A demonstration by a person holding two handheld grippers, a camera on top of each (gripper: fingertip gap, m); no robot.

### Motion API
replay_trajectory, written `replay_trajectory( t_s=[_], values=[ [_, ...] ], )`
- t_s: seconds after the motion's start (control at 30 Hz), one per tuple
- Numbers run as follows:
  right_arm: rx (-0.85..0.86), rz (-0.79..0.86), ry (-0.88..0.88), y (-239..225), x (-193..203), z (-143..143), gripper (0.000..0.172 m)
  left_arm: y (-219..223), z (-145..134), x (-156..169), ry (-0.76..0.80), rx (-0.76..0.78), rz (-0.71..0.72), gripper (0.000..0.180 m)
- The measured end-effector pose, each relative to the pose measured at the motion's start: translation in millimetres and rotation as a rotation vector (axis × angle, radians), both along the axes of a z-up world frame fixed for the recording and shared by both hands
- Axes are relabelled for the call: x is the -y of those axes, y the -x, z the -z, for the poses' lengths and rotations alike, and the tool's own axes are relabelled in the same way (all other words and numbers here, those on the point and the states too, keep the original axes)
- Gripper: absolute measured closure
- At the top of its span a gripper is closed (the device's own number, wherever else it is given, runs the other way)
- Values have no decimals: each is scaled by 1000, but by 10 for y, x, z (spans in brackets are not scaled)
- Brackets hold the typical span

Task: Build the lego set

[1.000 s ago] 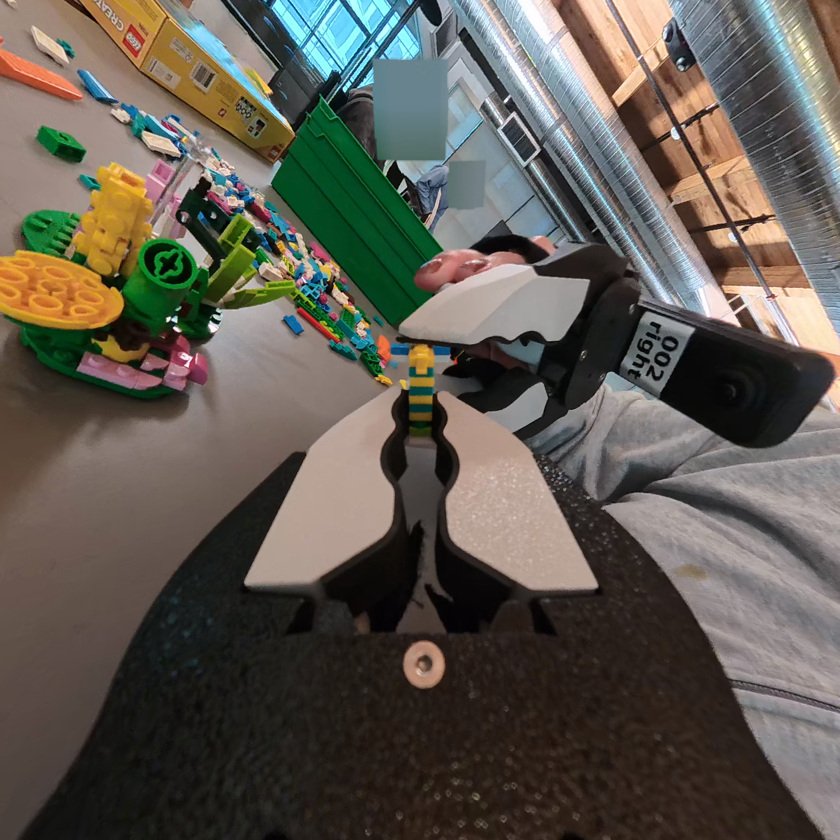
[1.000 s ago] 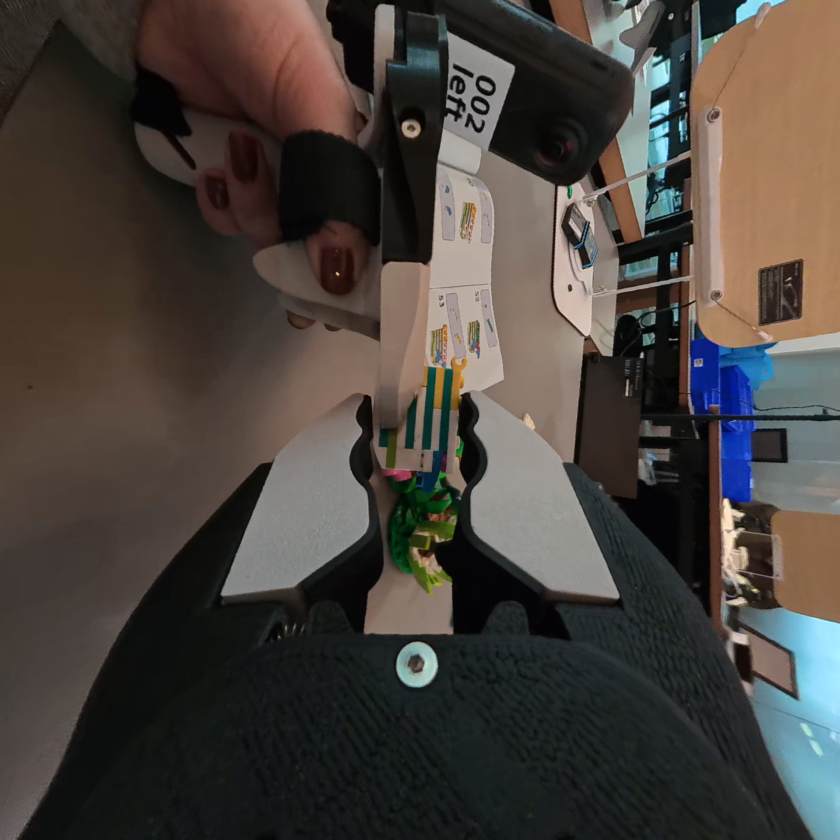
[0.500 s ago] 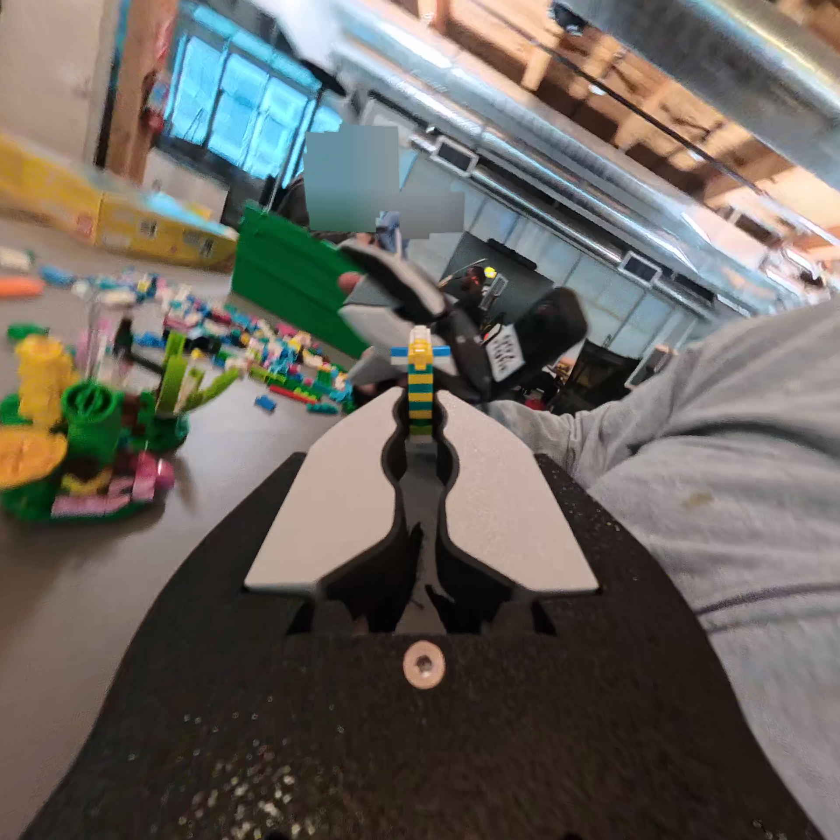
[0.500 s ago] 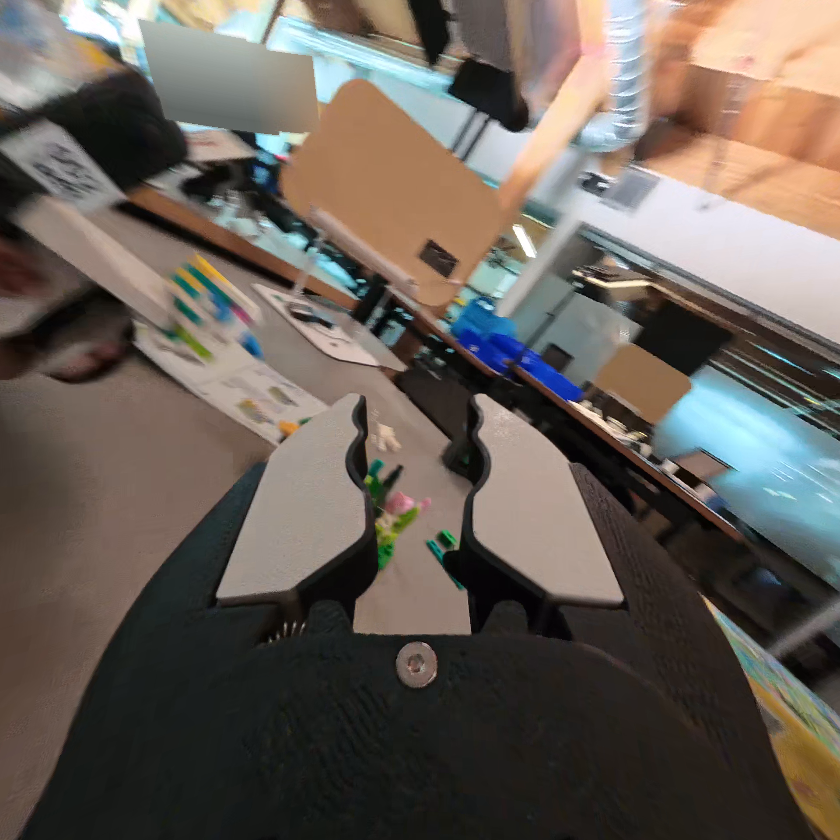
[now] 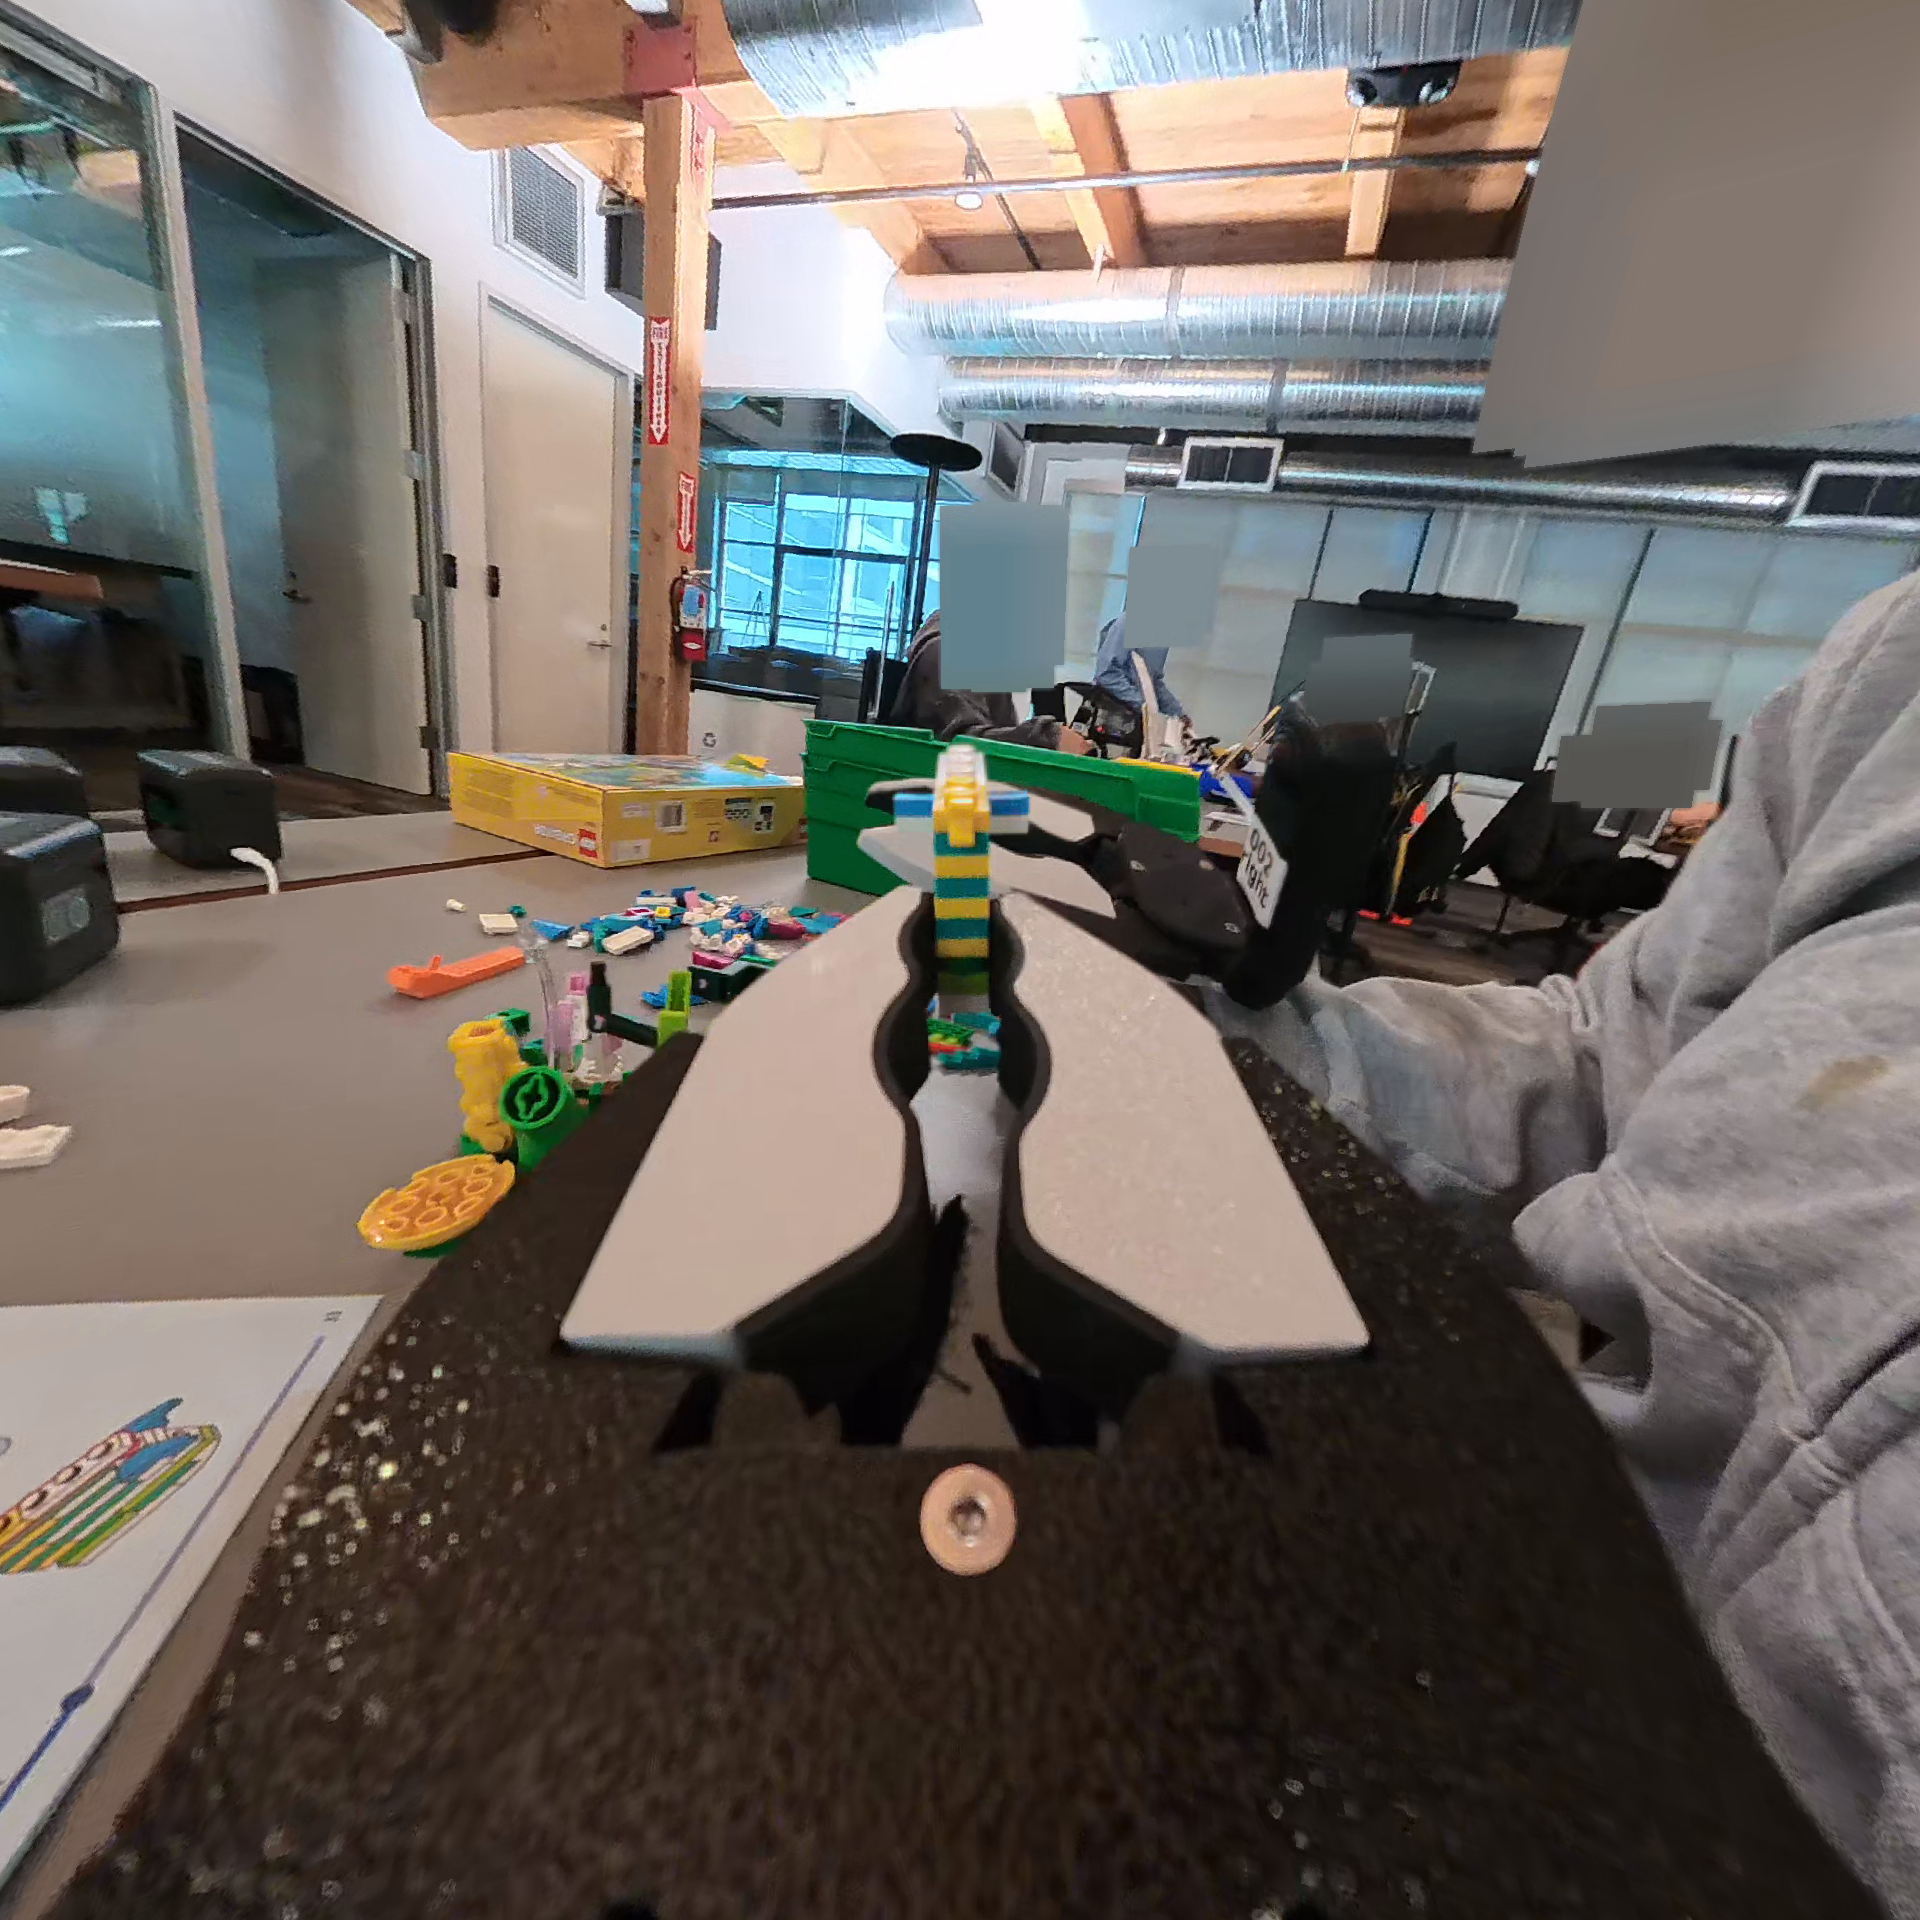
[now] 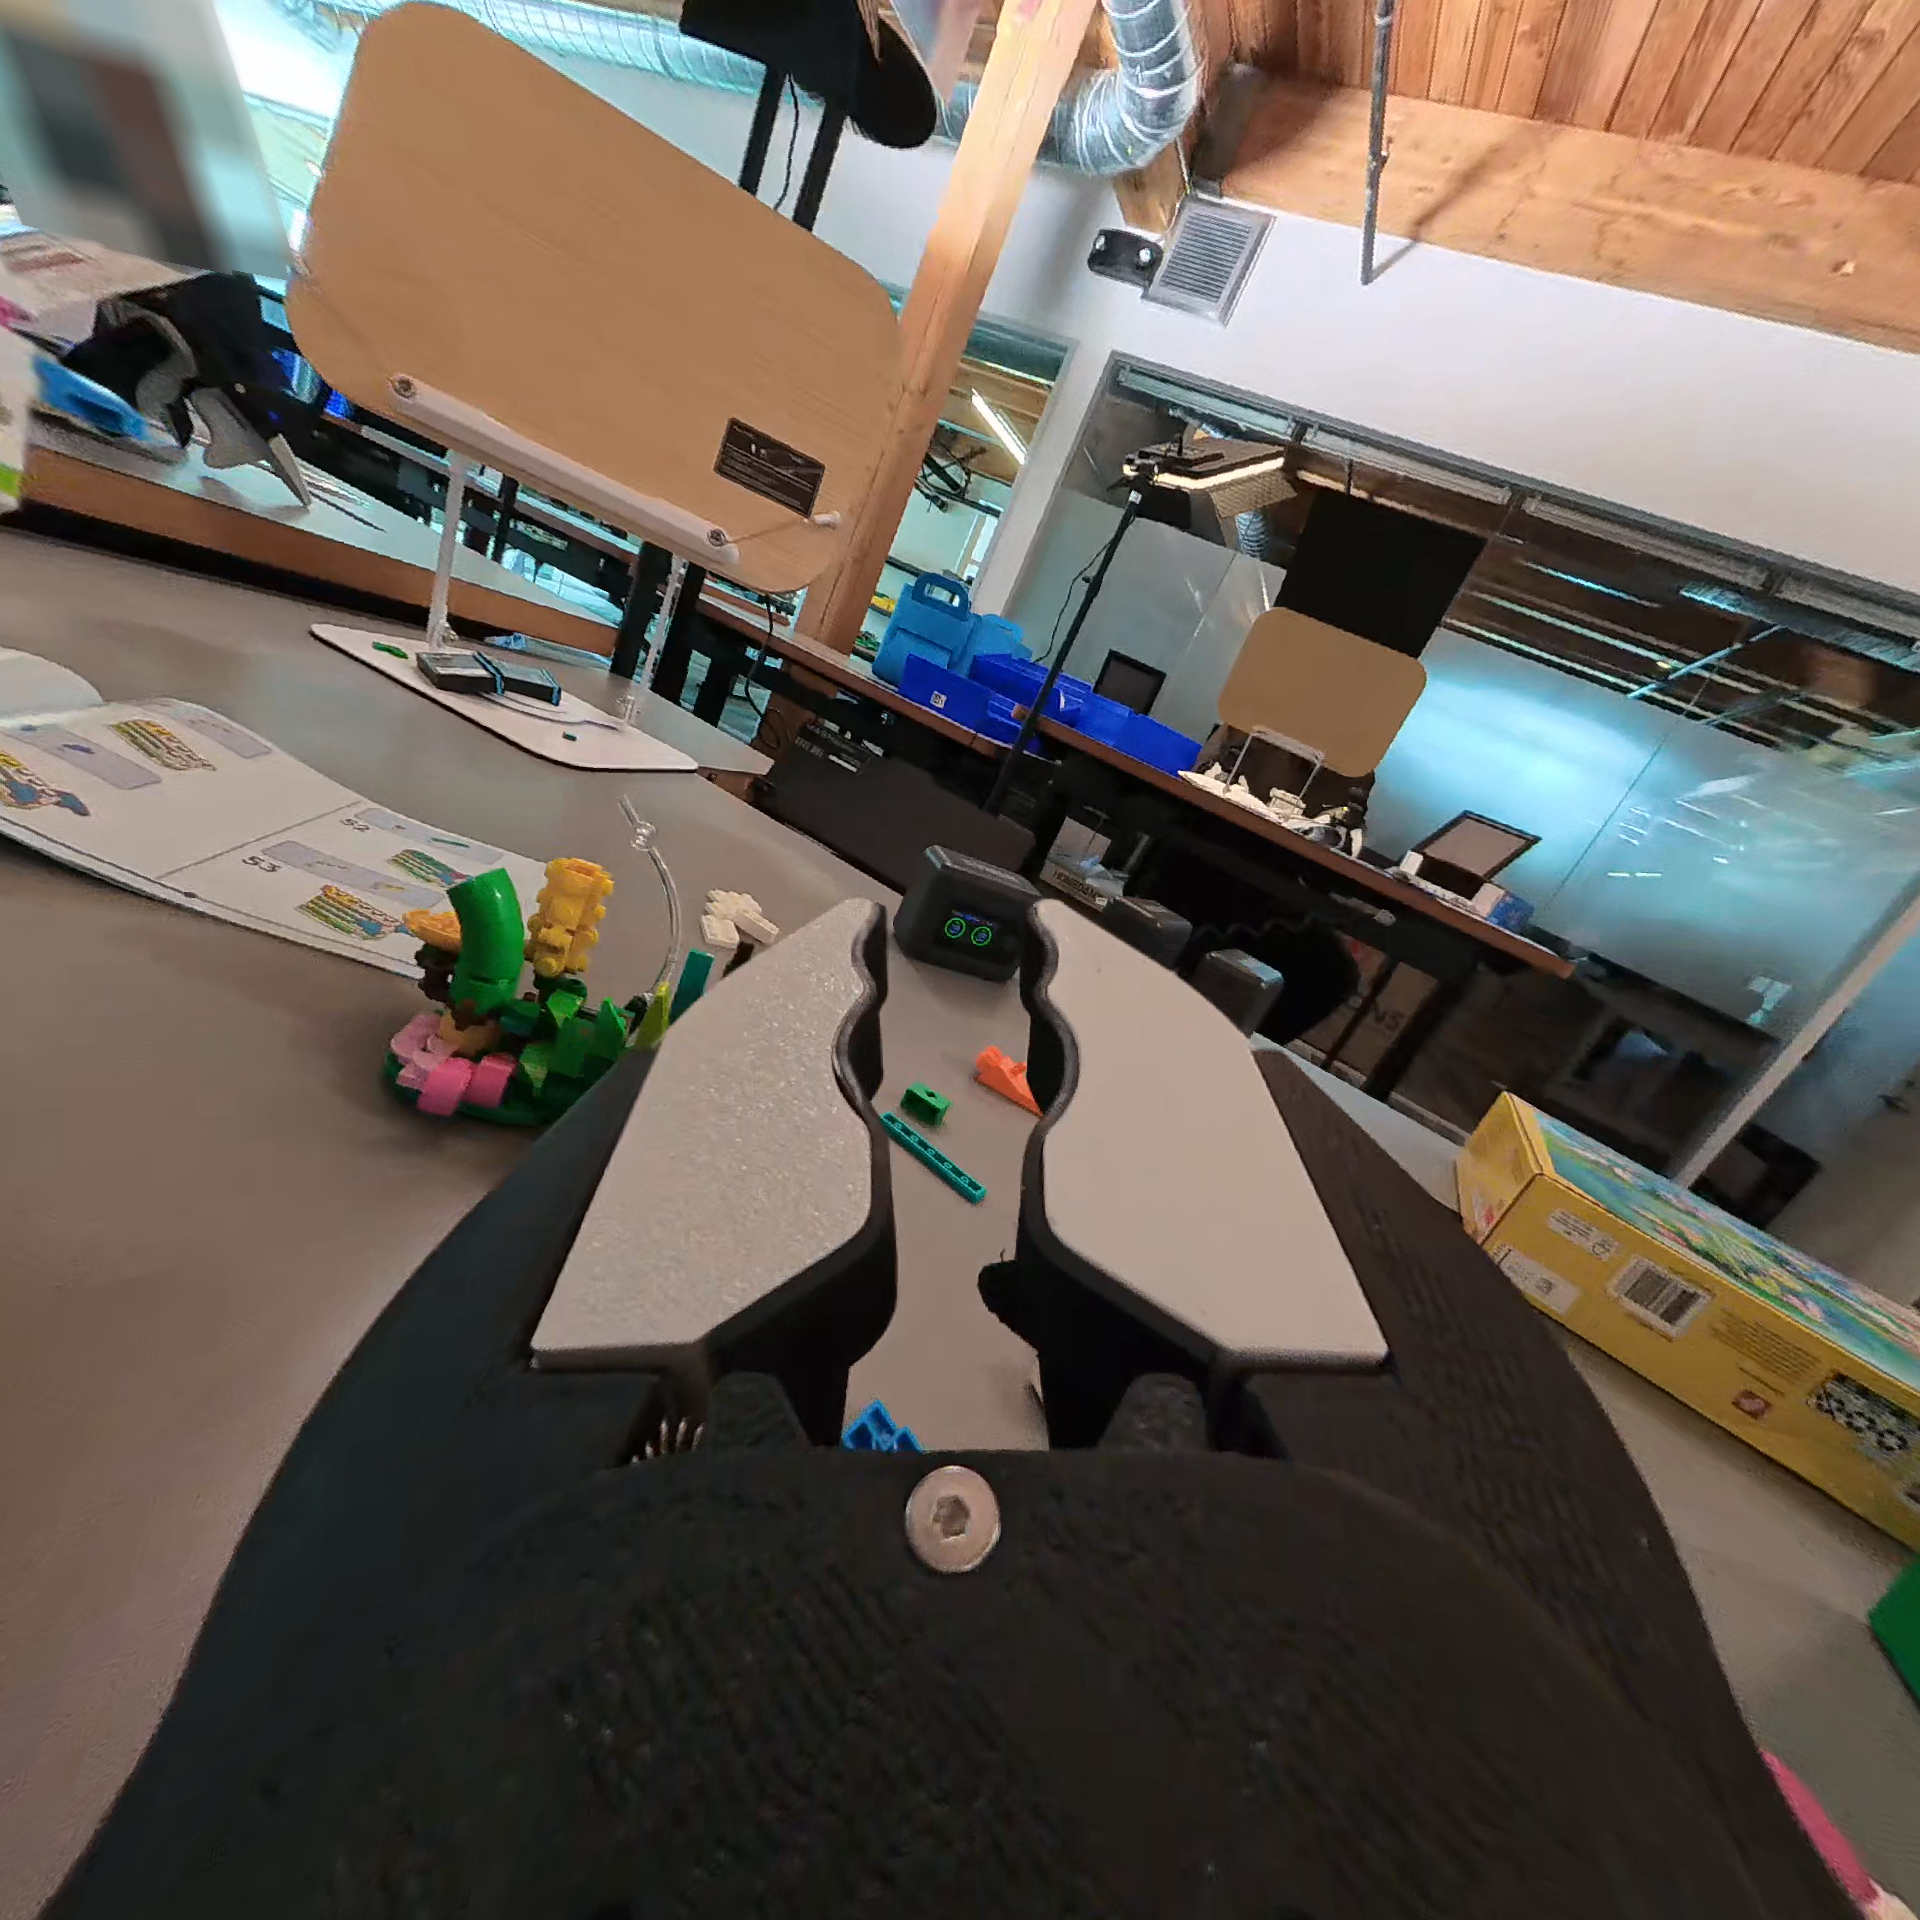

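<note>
Since the earlier frames, the right gripper (image 6: 956, 935) had drawn away from the striped brick stack (image 5: 961, 894) and stood with its jaws apart, holding nothing; only loose bricks (image 6: 925, 1107) lay on the grey table (image 6: 208, 1195) beyond its fingertips. The left gripper (image 5: 961, 925) remained clamped on the stack's lower end. This stack stood upright between the pads: yellow and teal bands, a blue-and-white crosspiece near the top, a white cap. The flower model (image 6: 488, 997) sat left of the right gripper's fingers.
</note>
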State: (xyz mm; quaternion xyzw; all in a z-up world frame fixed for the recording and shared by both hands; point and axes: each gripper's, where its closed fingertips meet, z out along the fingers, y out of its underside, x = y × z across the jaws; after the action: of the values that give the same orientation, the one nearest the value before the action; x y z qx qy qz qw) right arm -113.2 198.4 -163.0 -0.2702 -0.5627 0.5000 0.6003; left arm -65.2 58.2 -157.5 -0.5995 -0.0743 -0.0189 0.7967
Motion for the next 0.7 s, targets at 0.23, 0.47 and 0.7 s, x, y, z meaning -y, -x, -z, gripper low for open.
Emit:
replay_trajectory(
  t_s=[0.23, 0.47, 0.7],
  values=[
    [-8, -11, -117, -16, 122, 61, 154, -10, 10, -23, 19, -32, -25, 172],
    [-6, -14, -181, -9, 181, 110, 156, 4, -3, -8, 4, -22, -27, 172],
    [-4, -14, -198, -8, 190, 129, 157, 9, -10, 1, -3, -21, -29, 172]
  ],
)
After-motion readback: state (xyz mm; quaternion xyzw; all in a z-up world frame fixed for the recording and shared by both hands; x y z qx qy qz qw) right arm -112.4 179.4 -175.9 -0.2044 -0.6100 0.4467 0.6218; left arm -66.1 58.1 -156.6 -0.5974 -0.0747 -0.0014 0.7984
